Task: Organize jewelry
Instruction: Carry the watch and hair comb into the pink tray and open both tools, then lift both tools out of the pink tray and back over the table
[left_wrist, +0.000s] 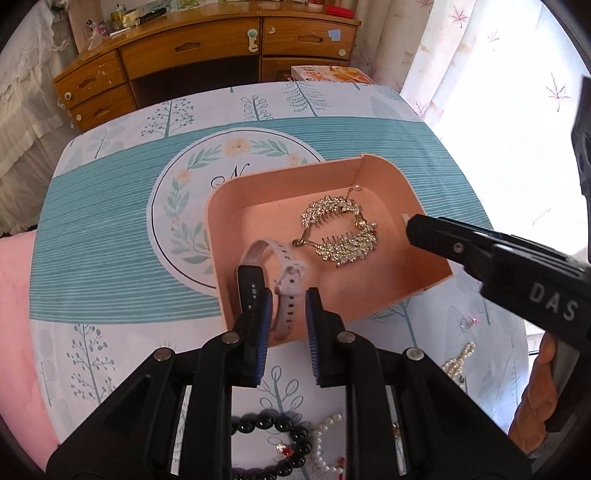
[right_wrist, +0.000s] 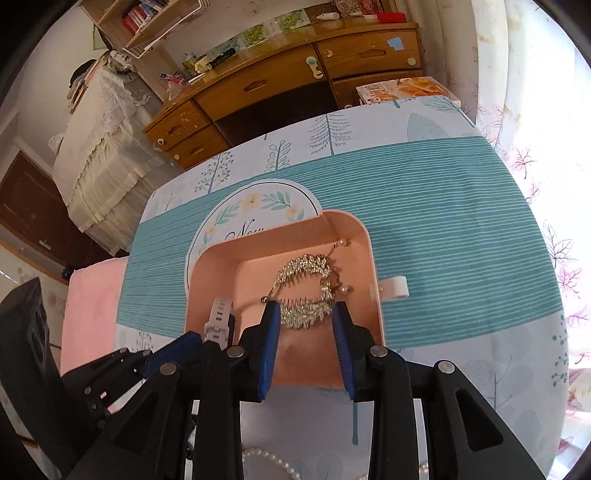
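Observation:
A pink open box (left_wrist: 369, 173) (right_wrist: 373, 258) stands on the patterned tablecloth. Inside lie gold rhinestone hair combs (left_wrist: 343, 236) (right_wrist: 306, 291) and a white-strapped watch (left_wrist: 284, 284) (right_wrist: 219, 321) with a dark face. My left gripper (left_wrist: 288, 325) is open over the box's near edge, its jaws on either side of the watch strap without clamping it. My right gripper (right_wrist: 306, 339) is open and empty just above the box's near wall, short of the combs. In the left wrist view the right gripper (left_wrist: 410, 225) reaches in from the right.
A black bead bracelet (left_wrist: 273, 428) and pearl strands (left_wrist: 328, 443) (left_wrist: 458, 362) (right_wrist: 273, 458) lie on the table near me. A small clear piece (left_wrist: 469, 322) lies right of the box. A wooden dresser (left_wrist: 192, 62) and a printed box (left_wrist: 332, 74) stand beyond the table.

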